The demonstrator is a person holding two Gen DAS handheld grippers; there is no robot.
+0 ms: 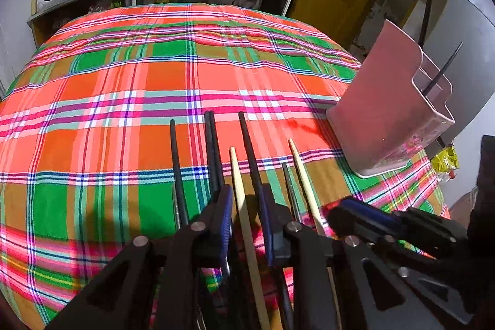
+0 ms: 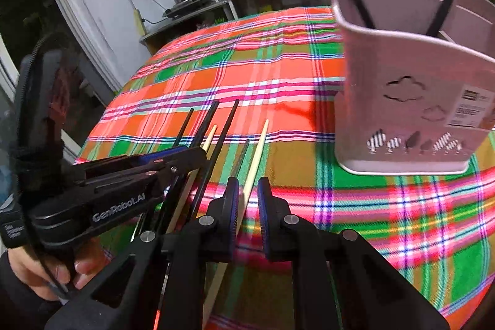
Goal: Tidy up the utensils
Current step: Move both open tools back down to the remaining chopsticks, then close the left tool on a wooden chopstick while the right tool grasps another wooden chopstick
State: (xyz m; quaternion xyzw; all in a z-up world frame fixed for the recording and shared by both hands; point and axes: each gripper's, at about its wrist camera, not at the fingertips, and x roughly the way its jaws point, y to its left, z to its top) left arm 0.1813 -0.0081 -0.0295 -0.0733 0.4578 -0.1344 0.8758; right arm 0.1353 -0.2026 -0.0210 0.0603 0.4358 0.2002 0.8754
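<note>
Chopsticks (image 1: 213, 150) mostly lie unsorted by the pink holder (image 1: 380, 113), pale ones straddled, ungripped, by each narrowly parted hand-held gripper (image 1: 246, 225) (image 2: 247, 212).

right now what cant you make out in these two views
- Near ends of the chopsticks: both wrist views, hidden under the gripper bodies.
- Whether the left gripper pinches the pale chopstick between its jaws: left view, contact unclear.
- Same for the right gripper and its pale chopstick: right view.
- Inside of the pink holder: walls hide it.
- Holder label: right view, too blurred to read.
</note>
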